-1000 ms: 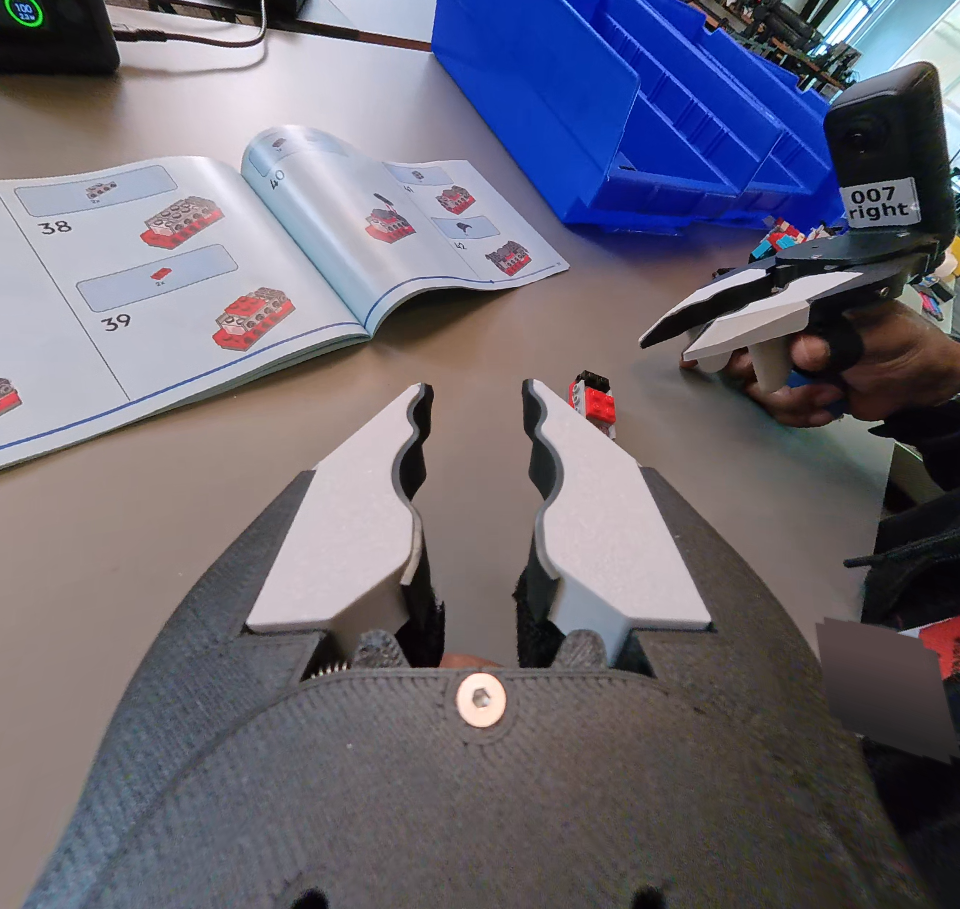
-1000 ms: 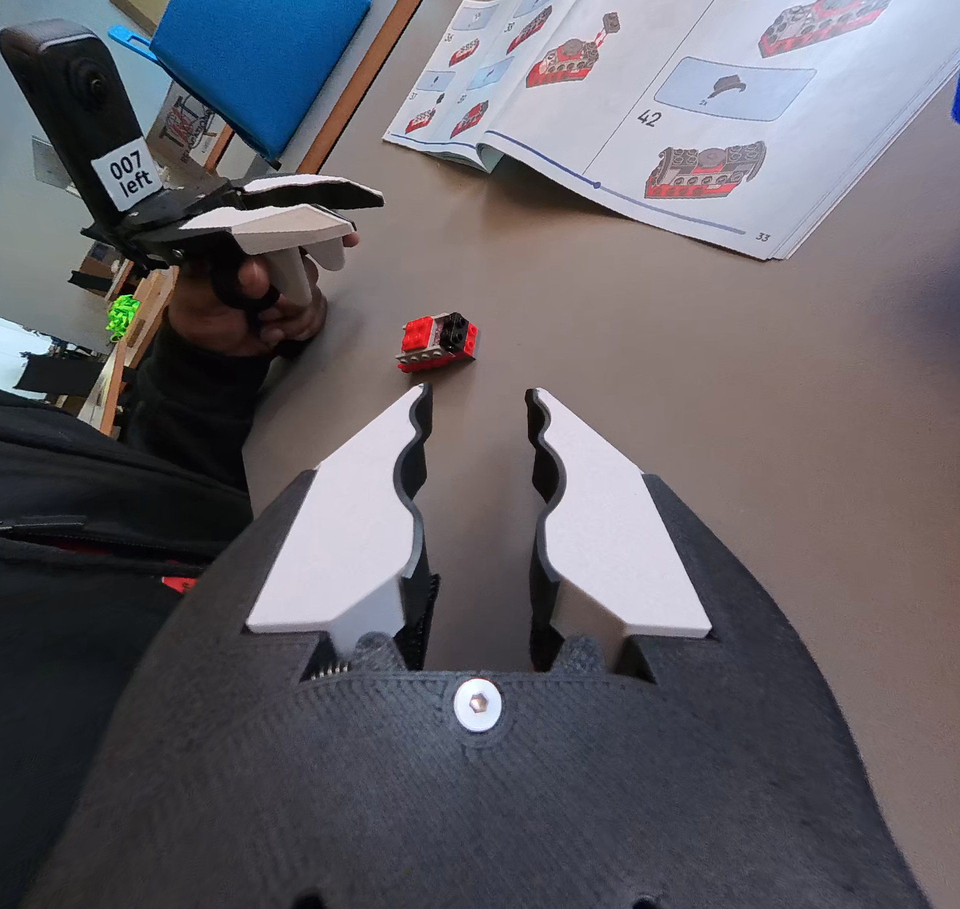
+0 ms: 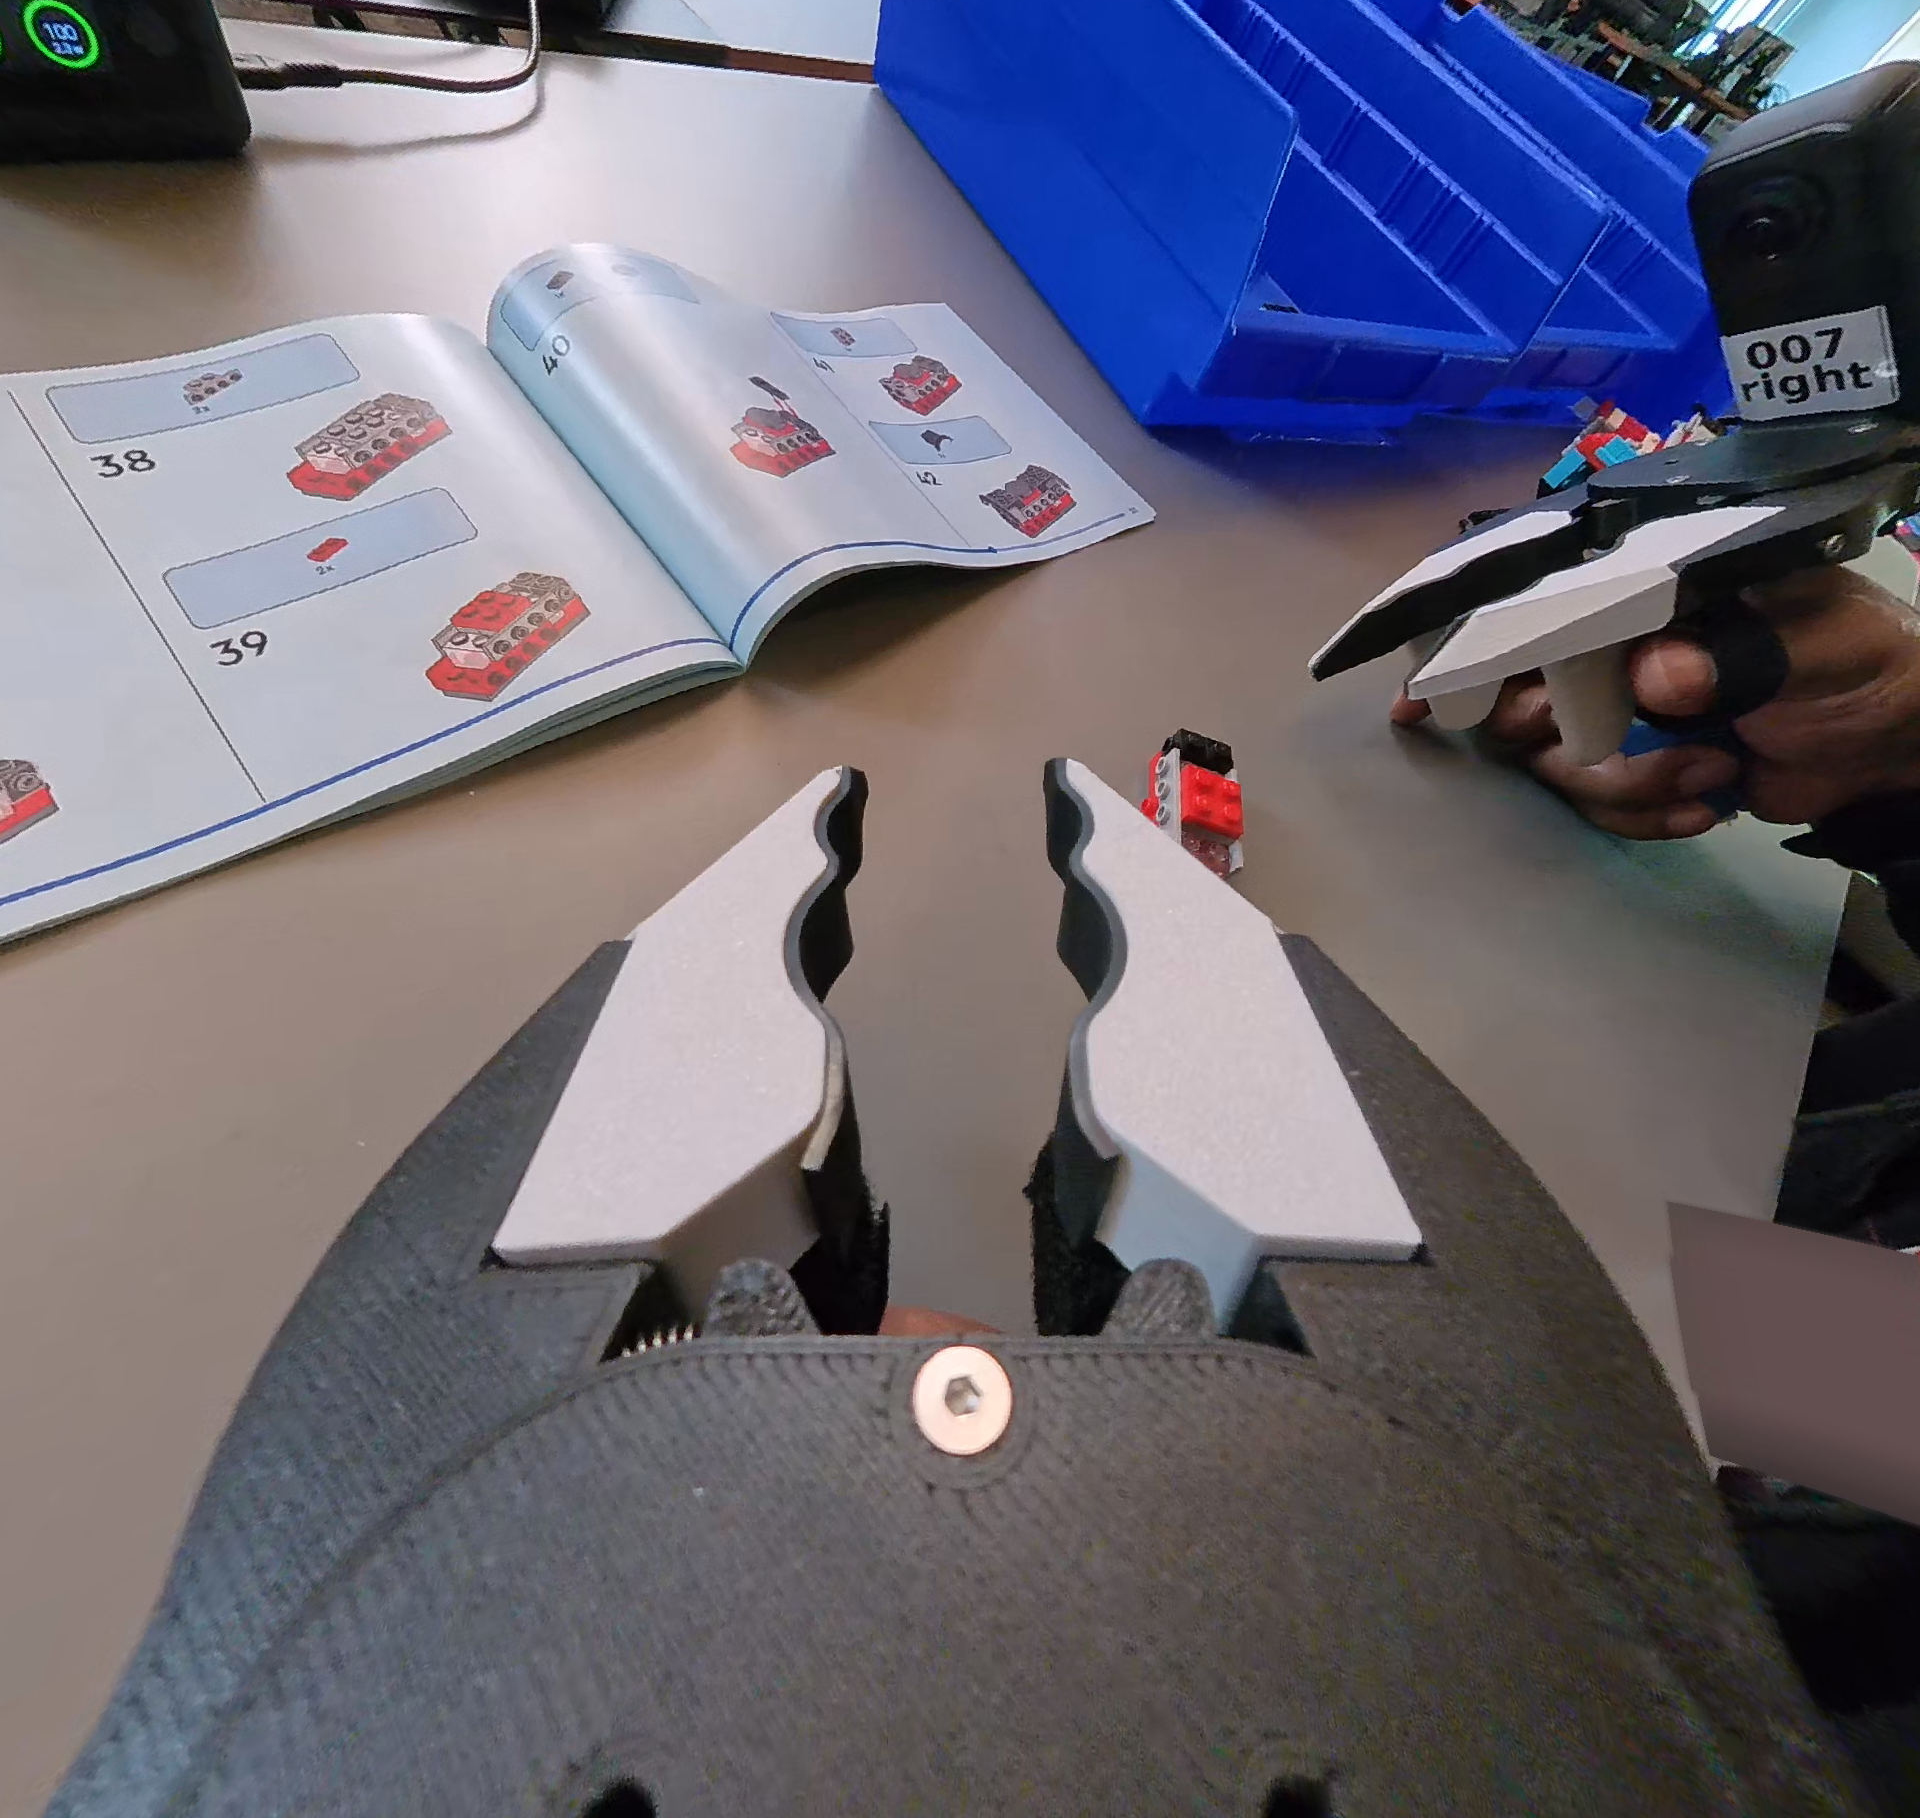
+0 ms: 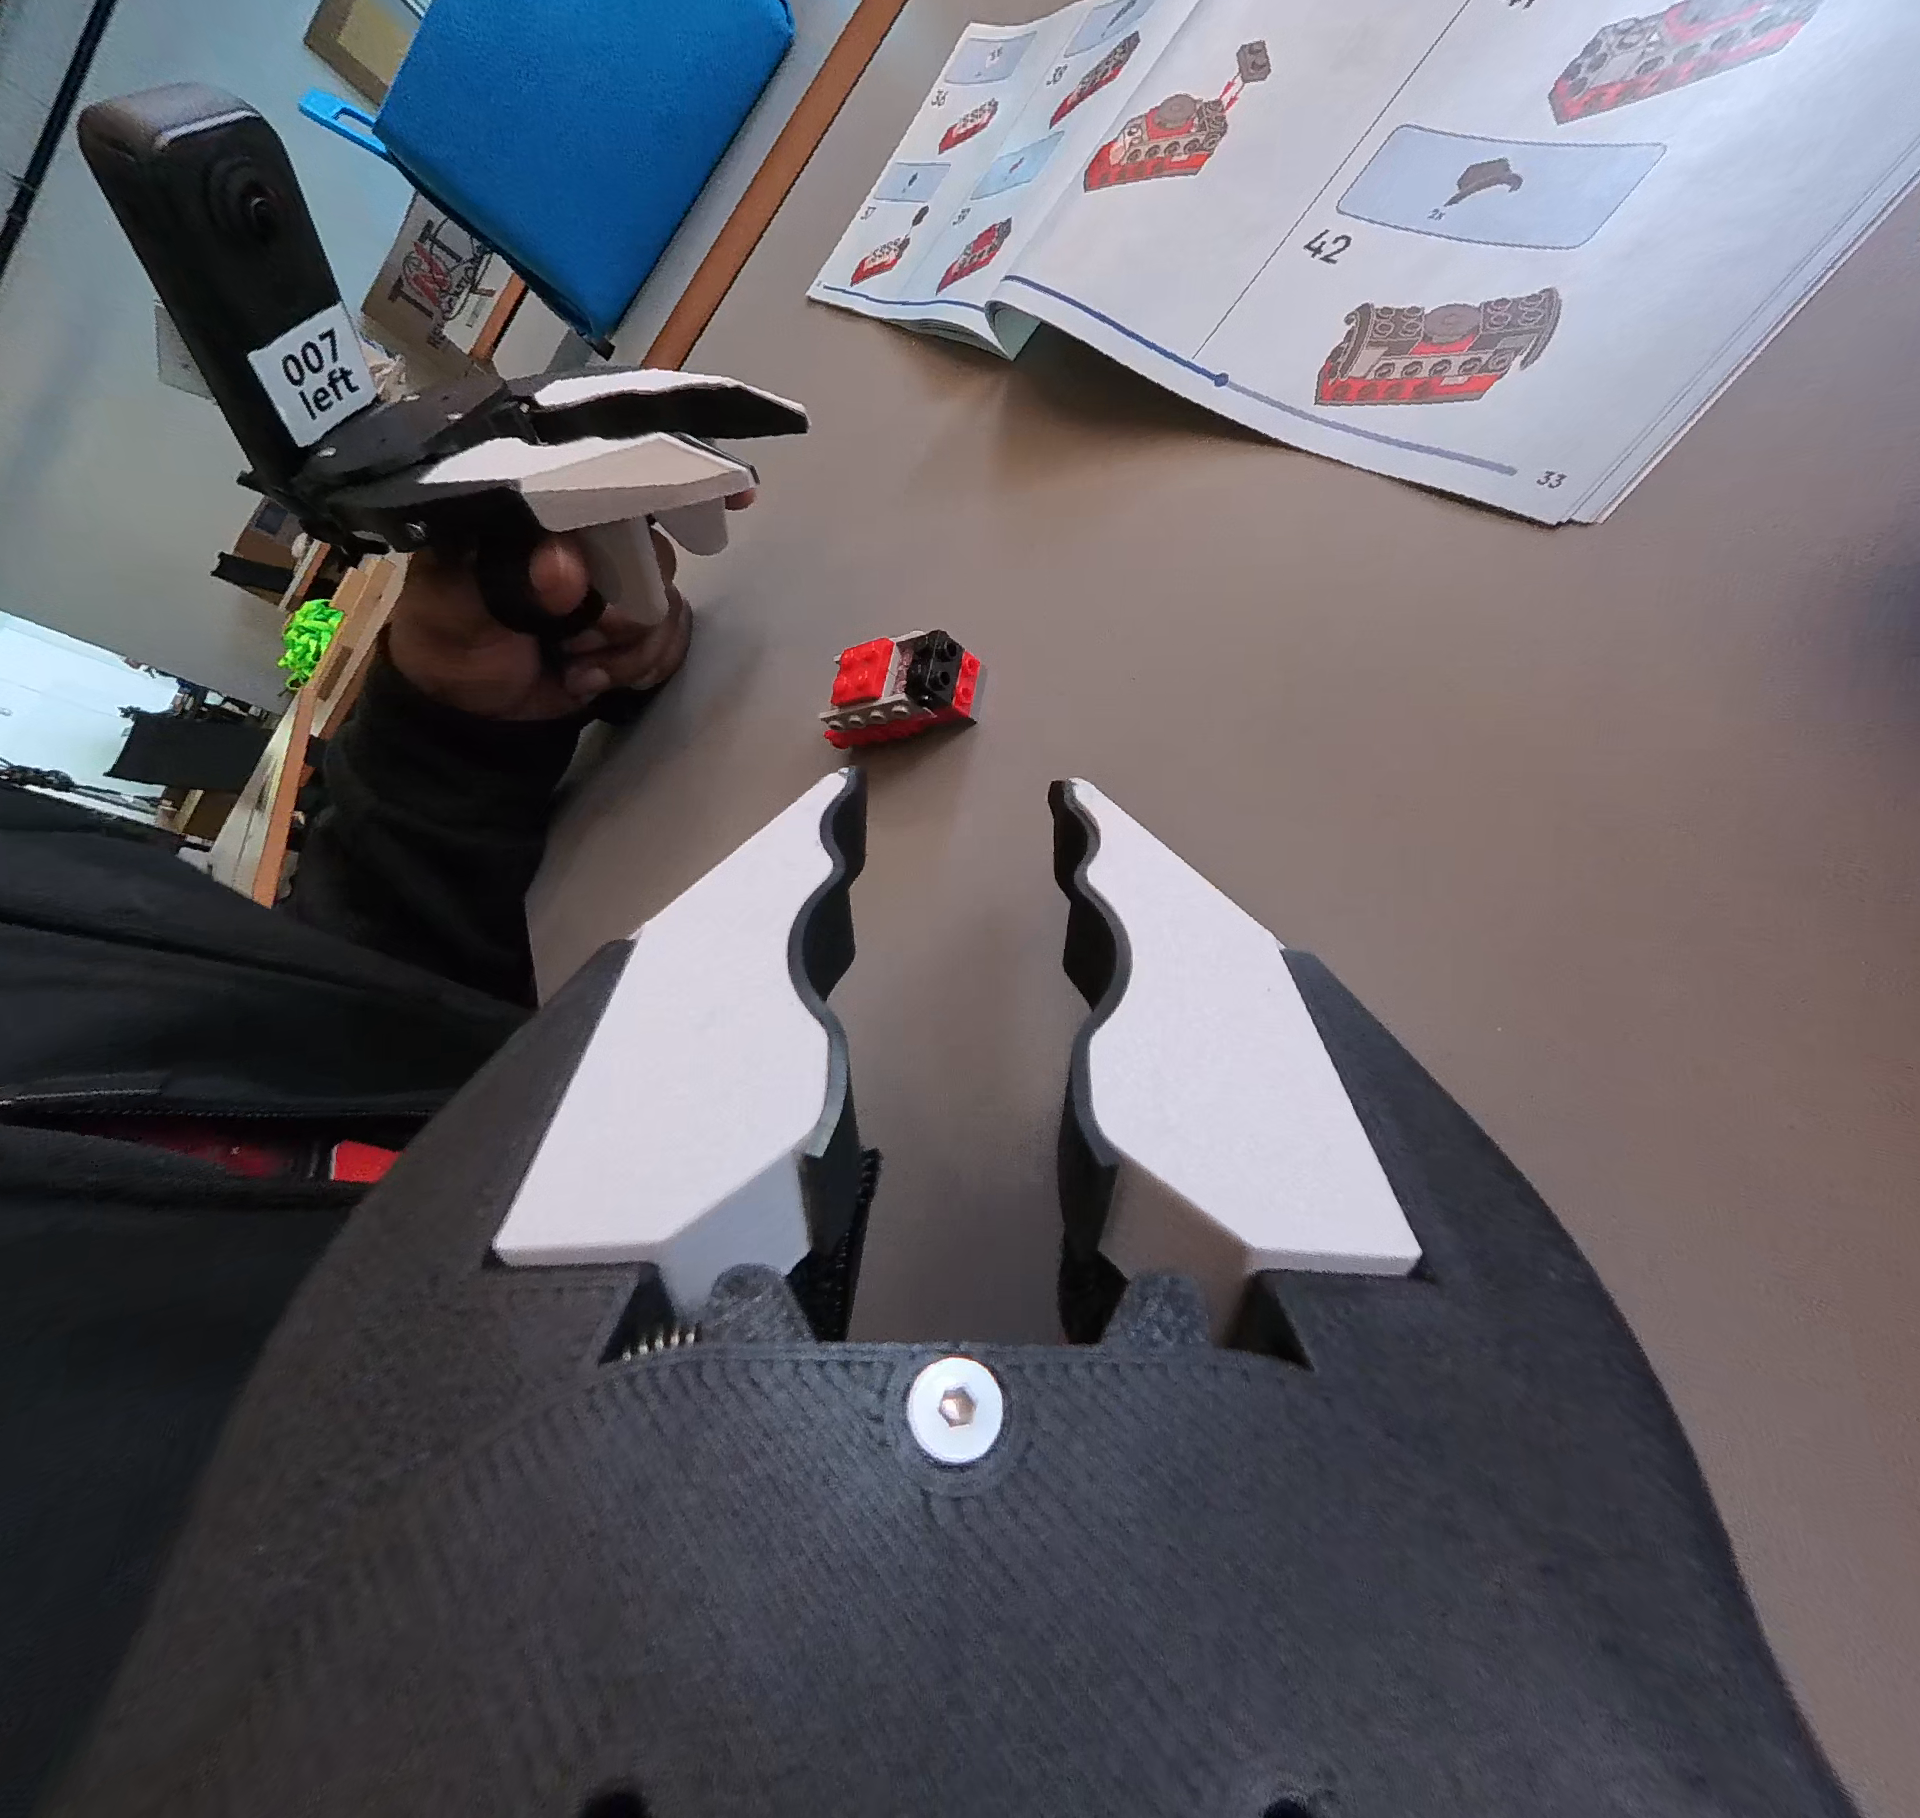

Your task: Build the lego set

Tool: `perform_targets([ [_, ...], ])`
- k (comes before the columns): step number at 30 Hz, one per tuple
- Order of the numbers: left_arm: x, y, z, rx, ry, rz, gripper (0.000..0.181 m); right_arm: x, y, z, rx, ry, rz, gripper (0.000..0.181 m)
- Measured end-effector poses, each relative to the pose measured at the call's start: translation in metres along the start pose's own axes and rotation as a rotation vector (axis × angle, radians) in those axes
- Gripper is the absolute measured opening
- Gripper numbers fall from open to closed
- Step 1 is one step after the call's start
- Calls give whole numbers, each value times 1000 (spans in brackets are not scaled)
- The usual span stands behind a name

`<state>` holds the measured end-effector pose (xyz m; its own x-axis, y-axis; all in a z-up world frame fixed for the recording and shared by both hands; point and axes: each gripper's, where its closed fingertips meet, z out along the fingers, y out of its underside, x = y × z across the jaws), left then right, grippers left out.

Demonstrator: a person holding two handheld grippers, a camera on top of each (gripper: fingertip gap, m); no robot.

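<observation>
A small red, grey and black lego model [image 3: 1195, 797] sits on the brown table, just right of my left gripper's right fingertip. In the right wrist view the model [image 4: 902, 688] lies just ahead of the fingers, a little left. My left gripper [image 3: 951, 781] is open and empty above the table. My right gripper [image 4: 954, 792] is open and empty too. Each gripper shows in the other's view, held in a hand: the right one [image 3: 1382, 651] and the left one [image 4: 774, 443]. The open instruction booklet [image 3: 416, 542] lies beyond the model.
Blue storage bins [image 3: 1299, 179] stand at the back right, with loose bricks [image 3: 1605, 438] beside them. A black device with a lit screen [image 3: 94, 33] and cables sit at the back left. A blue chair [image 4: 582, 95] stands past the table edge.
</observation>
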<state>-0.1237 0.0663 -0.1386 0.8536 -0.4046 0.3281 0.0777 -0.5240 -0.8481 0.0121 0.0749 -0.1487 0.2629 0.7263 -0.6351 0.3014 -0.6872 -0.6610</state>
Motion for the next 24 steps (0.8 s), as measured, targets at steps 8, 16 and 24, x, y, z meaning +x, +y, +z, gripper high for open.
perform_targets([
  [8, 0, 5, 4, -41, -34, 31, 36, -7, -3, -5, 38, -27, -39, 36],
  [16, -1, 12, 9, -89, -79, 66, 35, -14, -7, -11, 87, -59, -80, 36],
  [24, 0, 11, 9, -85, -74, 70, 35, -23, -12, -19, 140, -111, -102, 37],
])
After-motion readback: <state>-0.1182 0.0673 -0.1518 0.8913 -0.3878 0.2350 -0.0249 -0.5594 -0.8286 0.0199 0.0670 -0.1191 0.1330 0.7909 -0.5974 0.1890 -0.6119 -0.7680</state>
